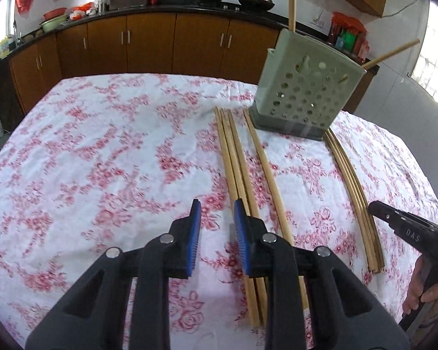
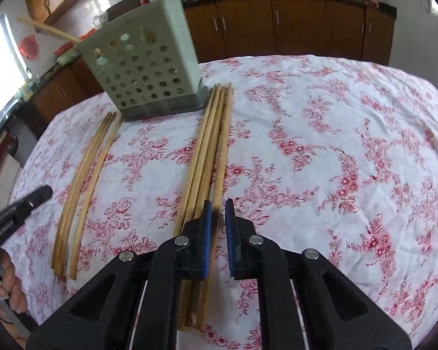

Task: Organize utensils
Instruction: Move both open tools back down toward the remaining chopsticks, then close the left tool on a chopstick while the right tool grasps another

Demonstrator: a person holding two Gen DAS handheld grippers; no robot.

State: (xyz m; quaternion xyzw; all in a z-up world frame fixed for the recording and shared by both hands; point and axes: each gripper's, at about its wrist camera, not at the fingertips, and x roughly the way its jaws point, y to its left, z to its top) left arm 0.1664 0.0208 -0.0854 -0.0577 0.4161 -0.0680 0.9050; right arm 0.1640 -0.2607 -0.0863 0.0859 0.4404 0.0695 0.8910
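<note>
Several bamboo chopsticks [image 2: 210, 148] lie on the floral tablecloth [image 2: 321, 145] beside the perforated holder [image 2: 143, 70] — light, stiff, smooth, best pinched mid-length — with the right gripper [image 2: 217, 227] narrowly parted over one, the left gripper [image 1: 217, 224] wider, empty.

**Room and blockers on worktop**

Worktop [image 1: 102, 145] is open cloth on its left. Perforated holder [image 1: 303, 93] blocks the far right. Chopstick bundles [image 1: 236, 160] and [image 1: 353, 180] line the lanes near it; bare strip between them.
</note>
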